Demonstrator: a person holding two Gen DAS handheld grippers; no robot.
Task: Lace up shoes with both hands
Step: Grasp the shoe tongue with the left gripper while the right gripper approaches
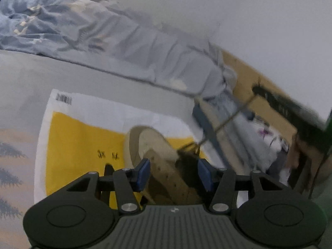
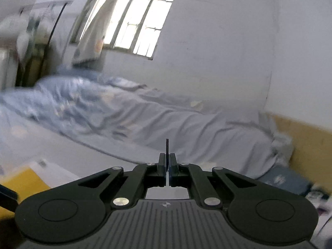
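The shoe is kept on the yellow sheet, framed between the left gripper jaws, held apart. The lace is clamped in the right gripper, drawn taut for threading.

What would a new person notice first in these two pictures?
In the left wrist view, a beige shoe lies on a yellow and white sheet, straight ahead of the open left gripper. In the right wrist view, the right gripper is shut on a thin dark lace tip, before a rumpled blue bed under a bright window.
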